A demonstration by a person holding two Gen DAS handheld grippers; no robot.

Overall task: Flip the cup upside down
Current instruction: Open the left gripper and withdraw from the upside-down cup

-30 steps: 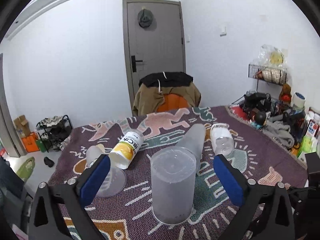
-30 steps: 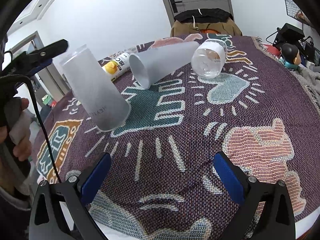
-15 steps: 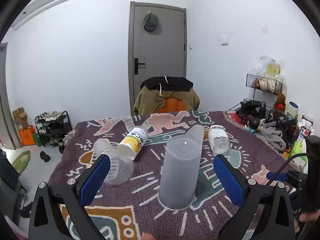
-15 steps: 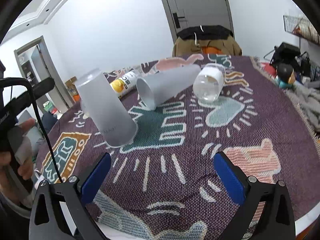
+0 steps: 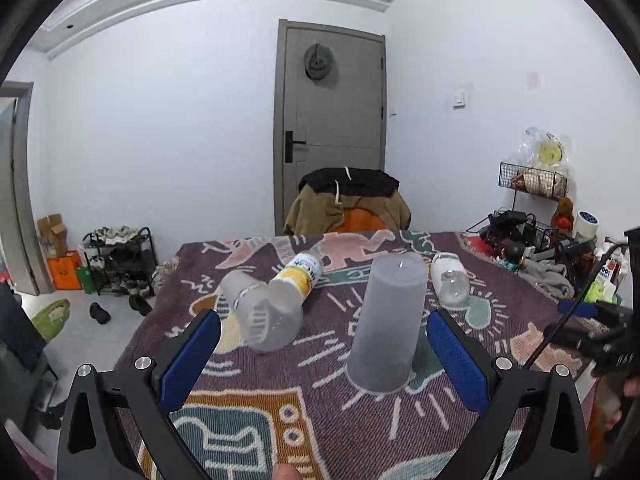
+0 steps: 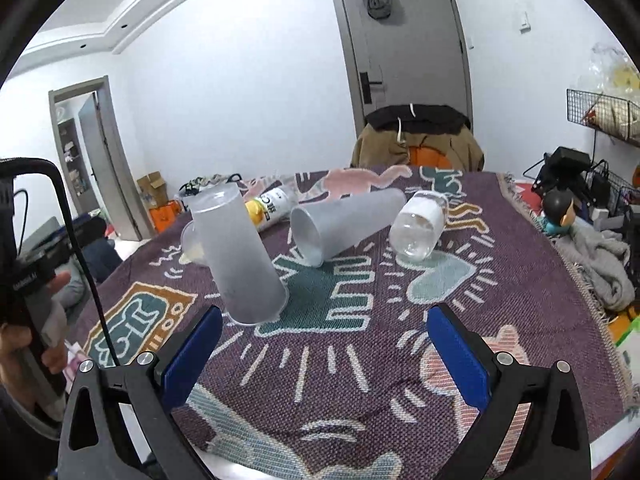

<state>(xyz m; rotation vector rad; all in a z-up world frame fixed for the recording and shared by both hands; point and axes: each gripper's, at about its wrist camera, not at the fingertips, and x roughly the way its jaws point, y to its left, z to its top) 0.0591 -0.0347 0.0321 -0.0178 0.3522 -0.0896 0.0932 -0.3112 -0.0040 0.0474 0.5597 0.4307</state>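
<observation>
- Two claws, both spread wide with nothing between the blue pads: left claw (image 5: 323, 354) low in the left wrist view, right claw (image 6: 324, 354) low in the right wrist view.
- Frosted cup (image 5: 387, 322) standing mouth down on the patterned cloth (image 5: 256, 420), right of centre in the left wrist view, beyond the pads and nearer the right-hand one, touching neither.
- Same cup (image 6: 239, 257) left of centre in the right wrist view, mouth down, above the left-hand pad and apart from it.
- Second frosted cup (image 6: 345, 224) on its side in the middle of the right wrist view, mouth toward the camera, just behind the standing one.
- Clear bottle (image 6: 418, 230) with a white label lying to the right of that cup, close beside it.
- Yellow-labelled bottle (image 5: 298, 280) lying left of centre in the left wrist view, touching a clear cup (image 5: 262, 314) tipped on its side.
- Chair (image 5: 348, 208) draped with clothes beyond the far edge of the cloth, grey door (image 5: 332, 120) behind it.
</observation>
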